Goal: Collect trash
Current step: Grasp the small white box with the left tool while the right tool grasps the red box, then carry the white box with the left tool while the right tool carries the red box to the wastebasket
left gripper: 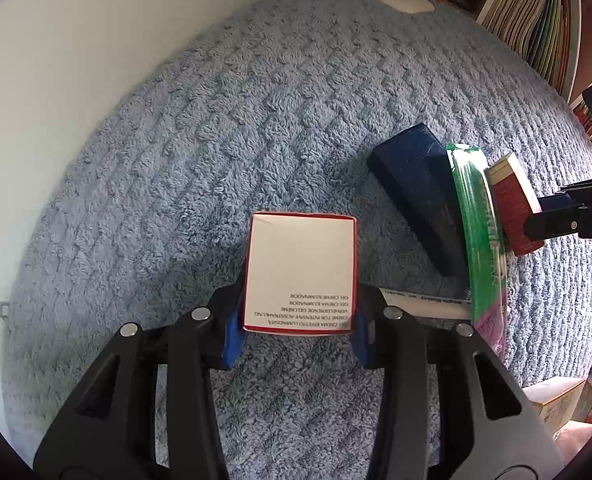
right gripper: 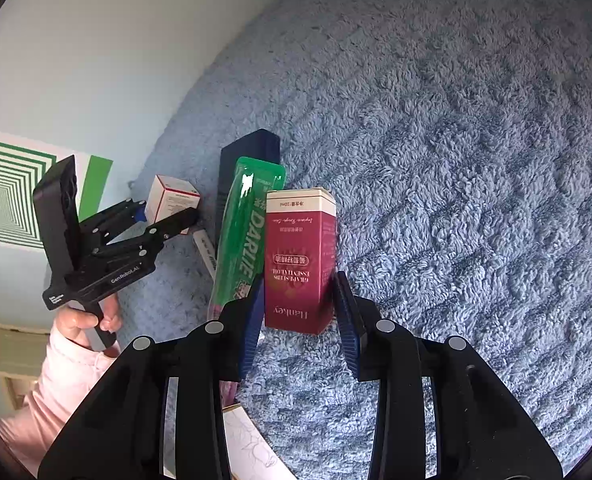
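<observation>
A white carton with red edges (left gripper: 300, 272) lies on the blue shag rug (left gripper: 256, 120), and my left gripper (left gripper: 299, 312) is shut on it, blue pads pressed to both sides. The right wrist view shows the same carton (right gripper: 172, 200) in the left gripper (right gripper: 164, 220). My right gripper (right gripper: 299, 292) is shut on a dark red oil carton (right gripper: 300, 264), which stands tilted on the rug (right gripper: 456, 160). From the left wrist view this red carton (left gripper: 512, 208) sits in the right gripper (left gripper: 544, 208) at the right edge.
A green Darlie toothpaste pack (right gripper: 244, 232) and a dark blue box (right gripper: 252, 148) lie just left of the red carton. A white strip (left gripper: 424, 304) lies beside them. A bookshelf (left gripper: 536, 20) stands beyond the rug. A hand in a pink sleeve (right gripper: 84, 320) holds the left gripper.
</observation>
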